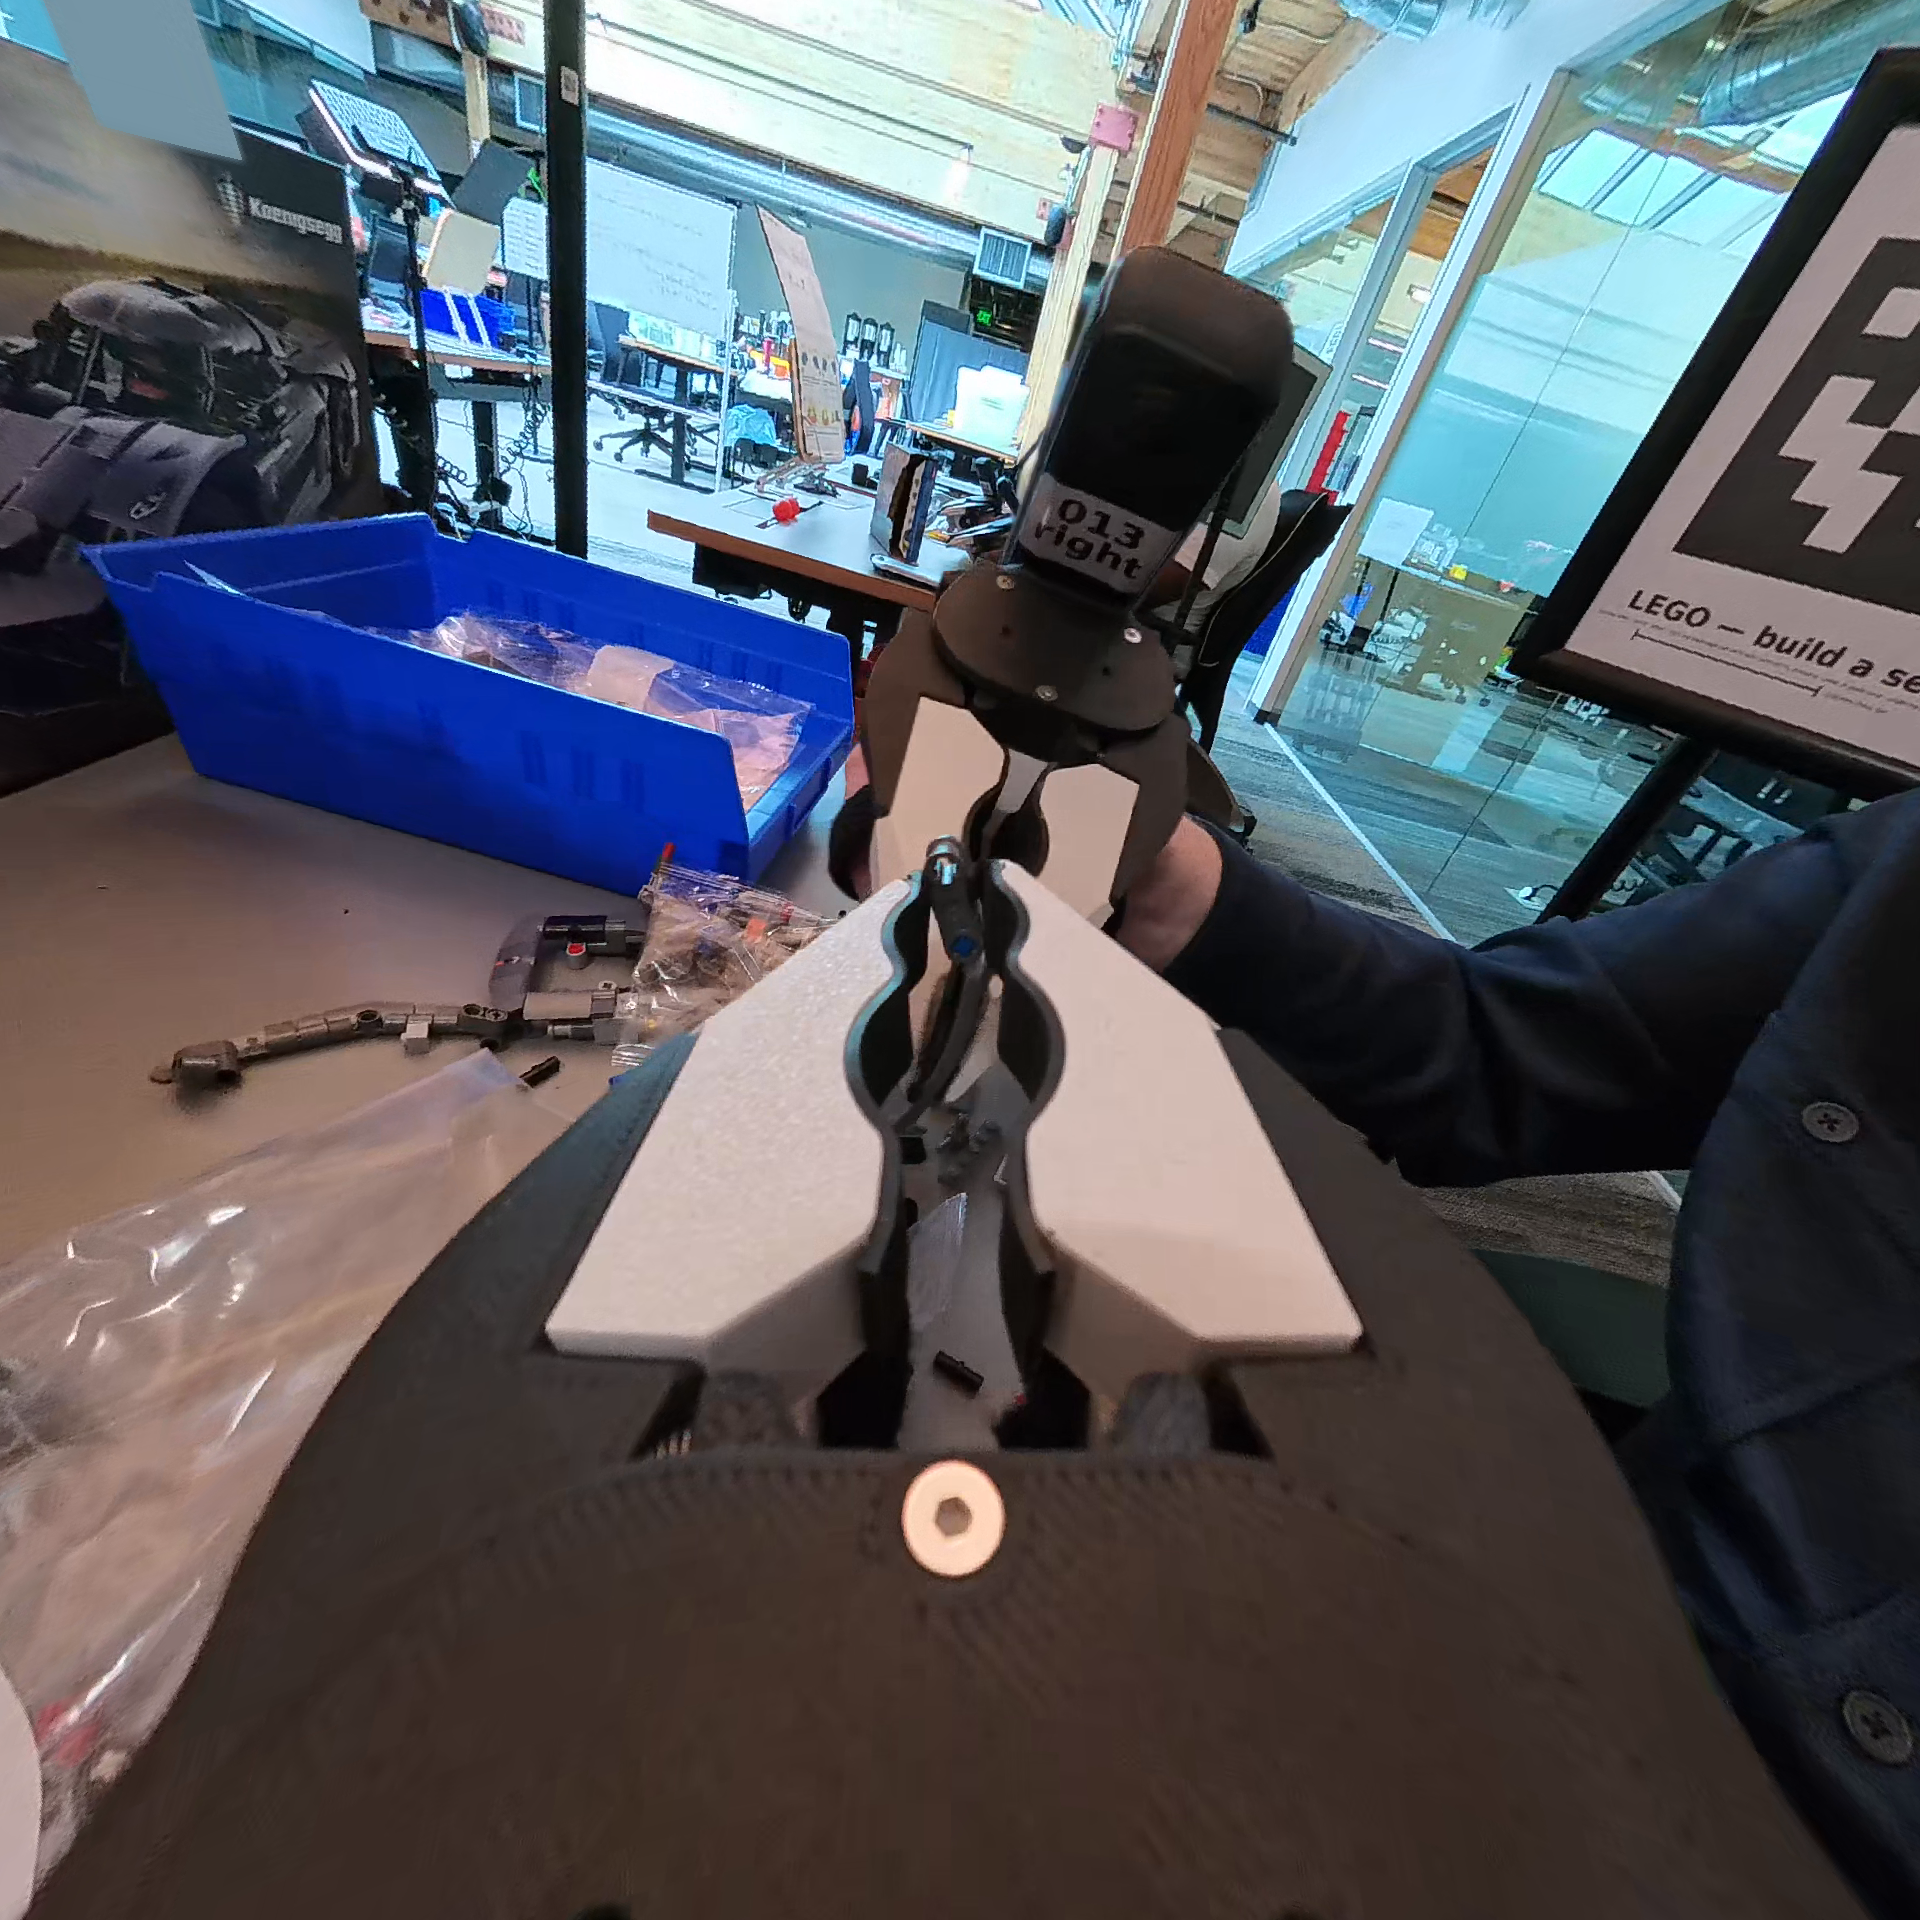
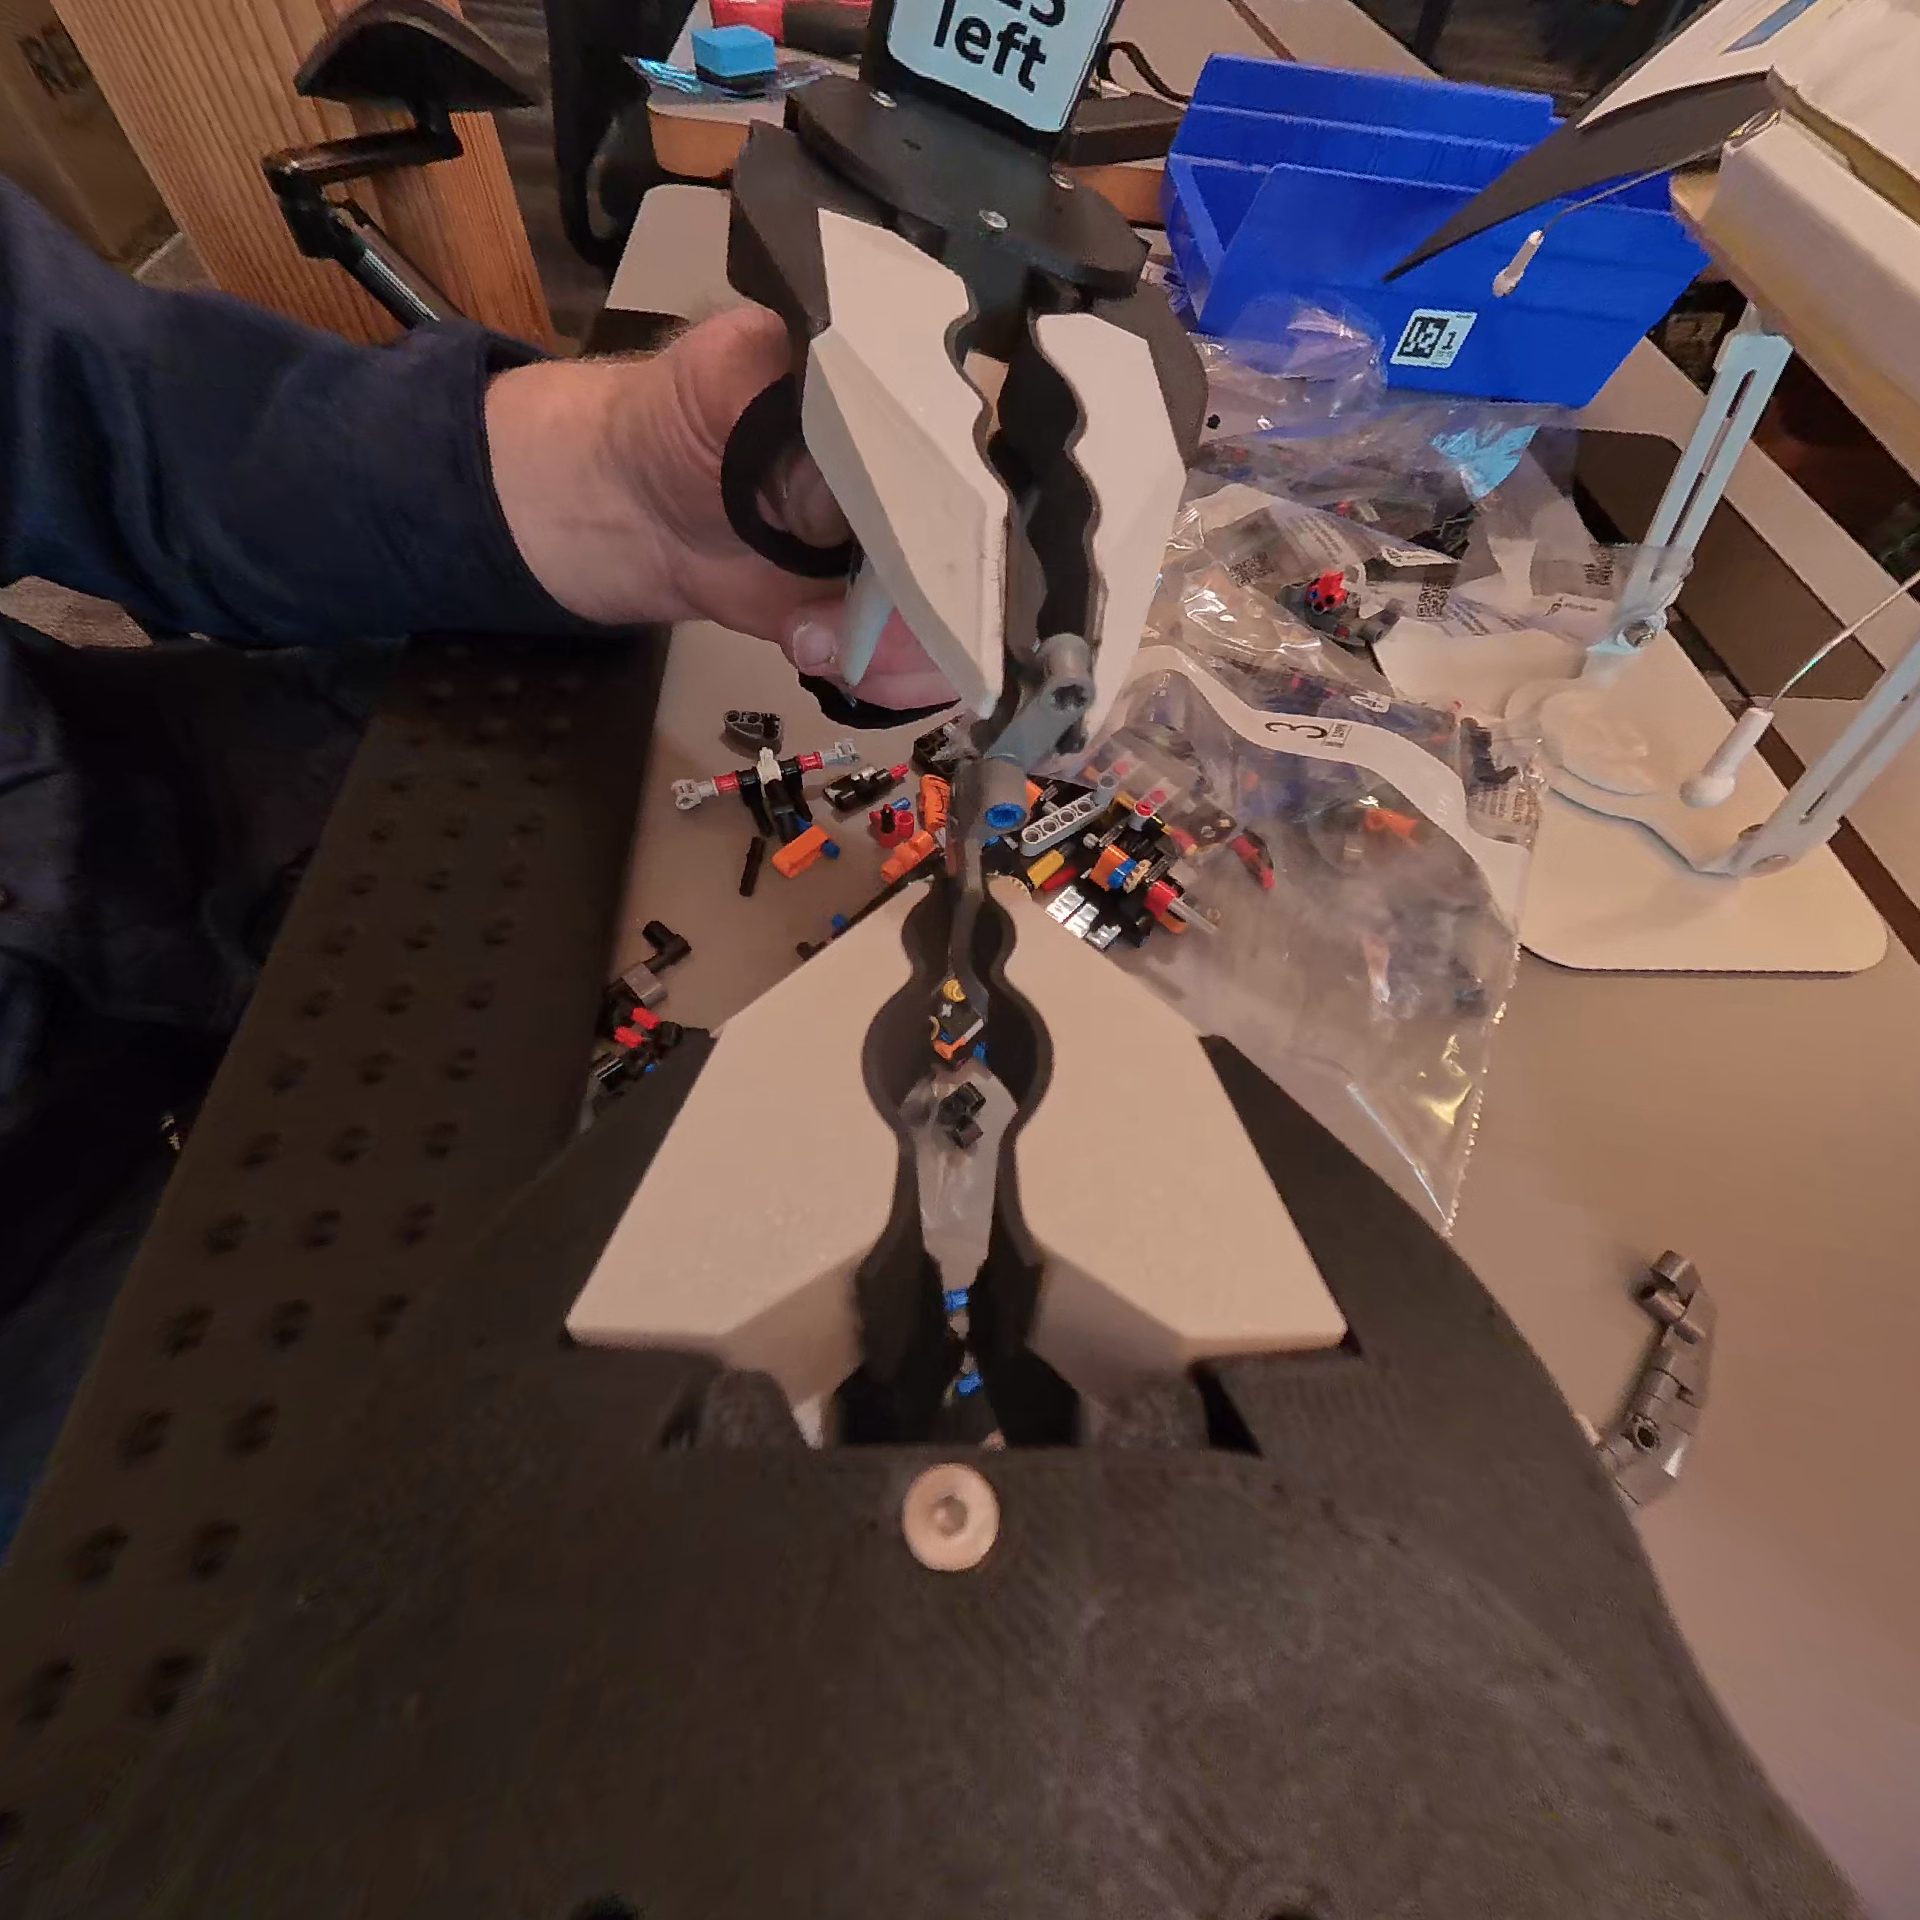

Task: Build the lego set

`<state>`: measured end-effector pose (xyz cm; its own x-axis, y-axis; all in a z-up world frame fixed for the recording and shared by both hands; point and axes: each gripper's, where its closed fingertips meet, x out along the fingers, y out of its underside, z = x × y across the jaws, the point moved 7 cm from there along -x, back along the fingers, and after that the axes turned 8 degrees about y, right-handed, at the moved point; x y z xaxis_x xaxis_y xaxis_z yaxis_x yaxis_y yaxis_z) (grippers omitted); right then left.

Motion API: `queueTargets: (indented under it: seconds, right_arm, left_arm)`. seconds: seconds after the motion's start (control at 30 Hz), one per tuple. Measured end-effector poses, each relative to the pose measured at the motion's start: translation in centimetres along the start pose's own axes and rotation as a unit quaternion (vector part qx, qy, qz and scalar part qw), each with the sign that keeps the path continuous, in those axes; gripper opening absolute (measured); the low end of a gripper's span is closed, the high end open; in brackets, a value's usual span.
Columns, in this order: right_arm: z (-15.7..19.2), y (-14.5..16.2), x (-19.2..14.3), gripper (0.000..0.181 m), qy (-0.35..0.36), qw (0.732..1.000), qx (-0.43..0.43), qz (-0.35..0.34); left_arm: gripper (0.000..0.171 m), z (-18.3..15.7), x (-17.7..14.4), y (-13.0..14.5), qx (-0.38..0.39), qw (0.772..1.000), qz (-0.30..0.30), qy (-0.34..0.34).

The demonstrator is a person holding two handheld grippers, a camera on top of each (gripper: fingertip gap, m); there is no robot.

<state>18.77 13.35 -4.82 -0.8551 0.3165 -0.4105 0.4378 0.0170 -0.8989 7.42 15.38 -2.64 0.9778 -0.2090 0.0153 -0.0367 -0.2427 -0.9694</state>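
Grey tabletop (image 2: 1662,1143) in an open workshop carries the parts, with desks and glass partitions behind. Between the two sets of fingers, held above the table, is a slim dark grey lego beam (image 2: 971,831) with a blue pin (image 2: 1003,814) set in its side; at one end it joins a lighter grey angled connector (image 2: 1055,696) with a cross-shaped hole. In the left wrist view the same beam (image 1: 954,935) shows a silvery tip at its far end.

The right gripper (image 2: 961,904) has its fingers drawn nearly together on the beam's lower end. The left gripper (image 2: 1023,686), coming from the opposite side and gripped by a hand (image 2: 644,488) in a dark blue sleeve, pinches the connector end between its closed fingertips. From the left wrist view, the left gripper (image 1: 956,883) meets the right gripper (image 1: 1003,821) tip to tip around the piece.

Below the fingertips lies a scatter of loose lego pieces (image 2: 831,800) in orange, black, red and blue. Right of the fingers, clear plastic bags (image 2: 1351,727) of more parts spread across the table, and a blue bin (image 2: 1403,208) stands beyond them. A white stand (image 2: 1704,810) sits further right. A long grey lego assembly (image 1: 416,1023) lies left of the left fingers, near a second blue bin (image 1: 468,707) holding bags.
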Motion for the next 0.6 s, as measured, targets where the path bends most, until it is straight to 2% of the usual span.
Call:
queueTargets:
  seconds: [0.17,0.27,0.33,0.47,0.6]
  right_arm:
    - [0.2,-0.1,-0.1,0.0,-0.021,1.0,0.012,-0.004]
    - [0.2,-0.1,0.0,0.0,-0.036,0.999,0.031,-0.005]
    - [0.1,0.0,0.0,0.0,-0.051,0.997,0.053,-0.007]
    - [-0.1,0.4,0.0,0.0,-0.088,0.991,0.101,-0.003]
    - [0.0,0.4,0.1,0.0,-0.098,0.989,0.107,-0.005]
  left_arm:
    - [0.007,0.0,0.1,0.0,0.008,1.0,0.0,-0.006]
    - [0.007,0.0,0.1,0.1,0.039,0.999,0.019,-0.033]
    - [0.007,-0.2,0.3,0.0,0.081,0.994,0.04,-0.06]
    - [0.008,-1.1,0.9,0.1,0.202,0.968,0.095,-0.117]
    - [0.009,-1.1,0.8,0.2,0.186,0.972,0.093,-0.107]
